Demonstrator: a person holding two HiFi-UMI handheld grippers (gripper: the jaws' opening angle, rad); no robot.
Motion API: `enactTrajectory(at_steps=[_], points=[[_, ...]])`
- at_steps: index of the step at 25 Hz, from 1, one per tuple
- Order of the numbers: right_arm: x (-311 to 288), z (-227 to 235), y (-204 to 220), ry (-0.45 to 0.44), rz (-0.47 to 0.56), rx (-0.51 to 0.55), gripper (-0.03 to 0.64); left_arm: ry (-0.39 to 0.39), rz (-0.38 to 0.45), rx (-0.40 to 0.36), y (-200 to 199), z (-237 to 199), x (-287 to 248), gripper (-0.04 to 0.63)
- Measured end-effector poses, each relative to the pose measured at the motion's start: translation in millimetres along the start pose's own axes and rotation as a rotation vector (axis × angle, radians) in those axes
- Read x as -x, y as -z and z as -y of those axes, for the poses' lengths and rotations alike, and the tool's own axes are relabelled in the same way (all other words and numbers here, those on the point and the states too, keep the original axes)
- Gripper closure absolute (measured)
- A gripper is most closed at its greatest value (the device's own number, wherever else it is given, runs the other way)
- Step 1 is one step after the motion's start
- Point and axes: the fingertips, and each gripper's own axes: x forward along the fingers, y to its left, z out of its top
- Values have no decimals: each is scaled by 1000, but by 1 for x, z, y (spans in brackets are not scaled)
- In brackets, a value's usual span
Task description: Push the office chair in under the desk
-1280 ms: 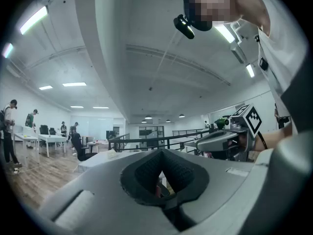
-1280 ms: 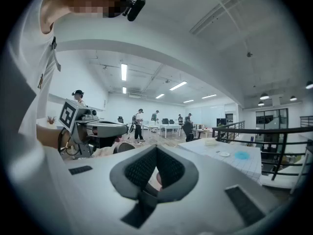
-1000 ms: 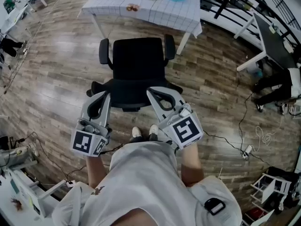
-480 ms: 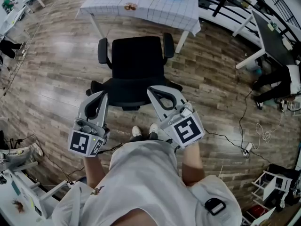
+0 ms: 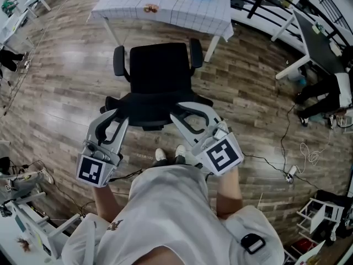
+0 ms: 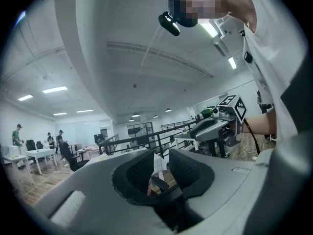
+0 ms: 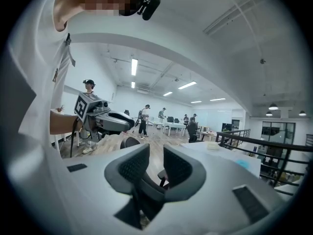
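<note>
Head view: the office chair (image 5: 160, 73) is sitting on the wood floor (image 5: 66, 81) with its seat facing the surface (image 5: 187, 12). It's near it but not tucked under yet. The left gripper (image 5: 115, 120) and right gripper (image 5: 185, 114) are hanging right at the top of the backrest, one toward each end. I can't tell from here if they're actually touching it.

Left gripper view: the fingers (image 6: 139, 173) have just been opening and are now standing a little apart. Nothing is sitting between them. I'm only seeing a chair arm and the cloth-covered surface through the gap.

Right gripper view: same deal. Its fingers (image 7: 177, 168) have just been opening too and are parted with nothing gripped, and a bit of the chair is showing beyond the gap.

My take is that this looks like the start of the push. To do it well, I'd be closing on the backrest edge or pressing flat against it, and keeping both sides even so the chair isn't swiveling or rolling off at an angle. I'd also be aiming the arms between the table legs and going slow.
</note>
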Motion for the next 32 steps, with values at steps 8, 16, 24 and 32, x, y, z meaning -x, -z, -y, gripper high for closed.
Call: enactTrajectory(at_steps=[8,16,24,32], points=[[0,-7,6,-46,-43,55,483,123,-91,-114,9,15,3,387],[-3,-18,18,-111,-119,133,403,169,-184,-204,28,21,1,302],[-9,-28,34,-178,-192,199,324,183,-261,-289,48,23,-7,256],[-21,-28,47,-198,-229,229,293,189,-267,-327,63,22,-17,235]])
